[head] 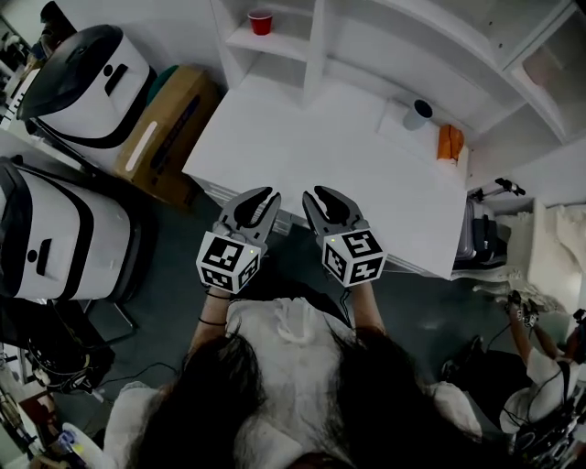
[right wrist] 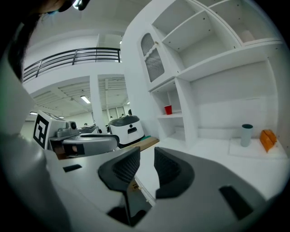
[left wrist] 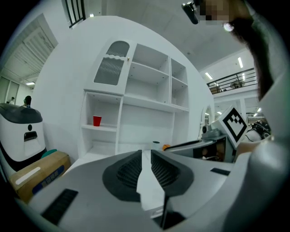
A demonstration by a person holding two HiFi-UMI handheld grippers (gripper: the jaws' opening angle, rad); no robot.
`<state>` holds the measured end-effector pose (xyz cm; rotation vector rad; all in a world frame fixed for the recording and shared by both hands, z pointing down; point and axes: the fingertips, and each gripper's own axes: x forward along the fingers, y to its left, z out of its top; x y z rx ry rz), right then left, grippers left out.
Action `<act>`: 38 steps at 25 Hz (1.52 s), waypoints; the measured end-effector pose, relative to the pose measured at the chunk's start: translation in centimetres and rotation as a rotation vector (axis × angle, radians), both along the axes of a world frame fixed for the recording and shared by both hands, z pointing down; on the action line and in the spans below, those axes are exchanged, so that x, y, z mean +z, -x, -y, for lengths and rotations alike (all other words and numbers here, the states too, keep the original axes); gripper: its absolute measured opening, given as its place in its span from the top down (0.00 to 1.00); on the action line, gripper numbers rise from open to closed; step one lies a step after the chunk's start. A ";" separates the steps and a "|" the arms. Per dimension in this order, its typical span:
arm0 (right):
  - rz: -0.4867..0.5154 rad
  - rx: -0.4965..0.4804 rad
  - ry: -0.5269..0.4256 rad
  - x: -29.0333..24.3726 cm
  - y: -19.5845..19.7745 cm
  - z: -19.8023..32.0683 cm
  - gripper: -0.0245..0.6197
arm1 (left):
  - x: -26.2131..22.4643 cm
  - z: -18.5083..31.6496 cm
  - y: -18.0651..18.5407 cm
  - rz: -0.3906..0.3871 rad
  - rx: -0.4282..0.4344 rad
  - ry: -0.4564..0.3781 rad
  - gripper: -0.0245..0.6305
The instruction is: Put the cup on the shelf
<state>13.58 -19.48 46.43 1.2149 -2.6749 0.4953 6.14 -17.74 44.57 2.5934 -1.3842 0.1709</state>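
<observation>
The left claw (left wrist: pixel 146 153) and right claw (right wrist: pixel 147 153), ribbed dark pads nearly together and empty, hover at the smooth white tabletop's (head: pixel 302 151) open near edge.

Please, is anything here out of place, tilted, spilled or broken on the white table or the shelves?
Nothing stands out. The red cup stands upright on the shelf, the grey cup stands upright on the table near an orange object, and no spill or damage shows.

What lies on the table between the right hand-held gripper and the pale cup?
Only bare tabletop, then the mat under the cup; head view shows it.
</observation>
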 end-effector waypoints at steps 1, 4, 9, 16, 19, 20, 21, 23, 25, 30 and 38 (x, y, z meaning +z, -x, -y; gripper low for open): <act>0.000 -0.005 0.003 0.1 0.0 -0.6 0.80 | 0.1 -0.6 -0.1 0.002 -0.003 0.006 0.85; -0.010 -0.015 0.007 0.5 0.0 -2.1 0.80 | 0.3 -2.0 -0.2 0.006 -0.010 0.020 0.85; 0.031 0.007 0.033 0.5 -0.2 -3.8 0.80 | -0.3 -3.6 -0.6 0.014 0.014 0.020 0.85; 0.045 0.067 0.033 0.2 1.2 -6.7 0.80 | -0.5 -6.7 1.5 0.029 0.056 0.023 0.85; 0.046 0.090 0.032 0.1 3.1 -8.6 0.80 | -0.5 -8.6 3.6 0.047 0.075 0.020 0.85; 0.046 0.098 0.032 0.1 3.9 -9.3 0.80 | -0.5 -9.3 4.4 0.052 0.081 0.018 0.85; 0.046 0.104 0.033 0.1 4.7 -10.0 0.80 | -0.4 -10.0 5.2 0.056 0.086 0.016 0.85; 0.046 0.117 0.034 0.1 6.2 -11.4 0.81 | -0.3 -11.4 6.9 0.060 0.098 0.017 0.85; 0.047 0.129 0.031 0.0 7.8 -12.8 0.81 | -0.1 -13.0 8.5 0.060 0.110 0.020 0.85; 0.054 0.159 0.016 -0.6 11.4 -16.9 0.81 | 0.5 -16.5 12.6 0.052 0.128 0.022 0.85; 0.063 0.206 0.012 -0.1 14.1 -22.6 0.81 | 1.4 -21.1 15.1 0.044 0.170 0.020 0.85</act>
